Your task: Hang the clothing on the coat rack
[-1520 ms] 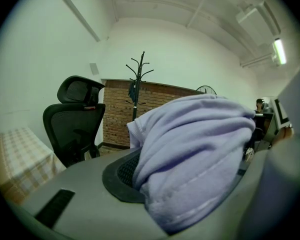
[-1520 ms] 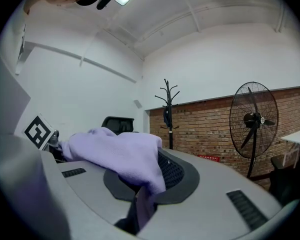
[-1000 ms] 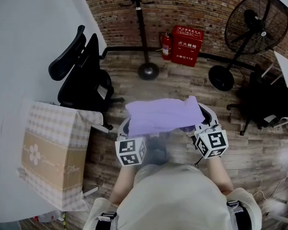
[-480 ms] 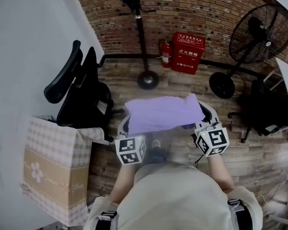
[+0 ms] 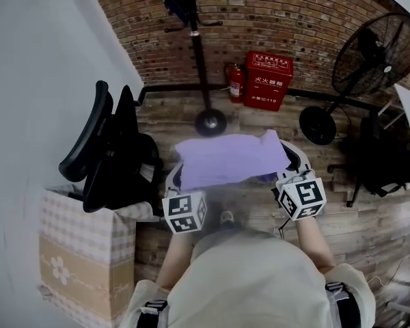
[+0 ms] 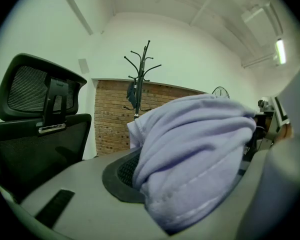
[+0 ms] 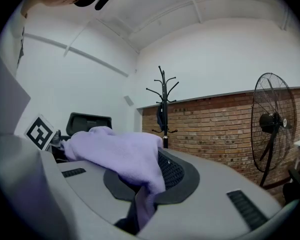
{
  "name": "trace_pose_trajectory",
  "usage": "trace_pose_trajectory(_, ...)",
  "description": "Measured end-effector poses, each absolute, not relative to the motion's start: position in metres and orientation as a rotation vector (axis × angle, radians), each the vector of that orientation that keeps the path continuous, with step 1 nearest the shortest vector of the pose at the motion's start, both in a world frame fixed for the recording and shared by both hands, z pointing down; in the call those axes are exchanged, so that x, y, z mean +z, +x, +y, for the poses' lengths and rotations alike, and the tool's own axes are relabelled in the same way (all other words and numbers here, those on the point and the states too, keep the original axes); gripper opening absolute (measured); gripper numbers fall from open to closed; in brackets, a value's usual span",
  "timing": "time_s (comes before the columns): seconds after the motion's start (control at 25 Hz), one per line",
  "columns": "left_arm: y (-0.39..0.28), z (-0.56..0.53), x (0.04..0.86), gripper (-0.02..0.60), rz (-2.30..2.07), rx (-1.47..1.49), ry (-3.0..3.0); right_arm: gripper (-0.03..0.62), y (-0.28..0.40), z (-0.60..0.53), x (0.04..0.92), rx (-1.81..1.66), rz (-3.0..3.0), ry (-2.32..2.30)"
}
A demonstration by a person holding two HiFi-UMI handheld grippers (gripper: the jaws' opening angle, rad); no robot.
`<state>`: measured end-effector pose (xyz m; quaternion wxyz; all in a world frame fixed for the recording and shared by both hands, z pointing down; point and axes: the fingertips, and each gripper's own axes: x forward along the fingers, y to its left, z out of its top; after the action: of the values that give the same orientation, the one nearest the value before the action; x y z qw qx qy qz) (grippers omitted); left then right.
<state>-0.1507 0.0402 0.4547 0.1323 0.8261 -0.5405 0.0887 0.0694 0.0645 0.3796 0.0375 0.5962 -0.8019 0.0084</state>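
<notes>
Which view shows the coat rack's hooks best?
Right gripper view: the coat rack shows its hooks sharply outlined against the white wall. Left gripper view shows them likewise but dimmer. Head view foreshortens them from above.

A lilac garment (image 5: 225, 159) is stretched between the left gripper (image 5: 175, 182) and right gripper (image 5: 294, 168), draped over their fronts above the wooden floor (image 5: 260, 125). Ahead, the black coat rack (image 5: 199, 67) stands against the brick wall (image 5: 294, 19), with a dark item hanging near its top. A red cabinet (image 5: 268, 80) stands just beside it, and a black office chair (image 5: 109, 156) is at the left.
</notes>
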Motion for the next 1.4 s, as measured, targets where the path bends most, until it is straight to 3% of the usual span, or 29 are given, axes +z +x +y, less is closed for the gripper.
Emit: trace_pose_trajectory(1.4,-0.144,-0.128,0.466,0.086,-1.588,0.283,2.404,0.023,0.081,-0.119,0.393,-0.022,-2.446,1.822)
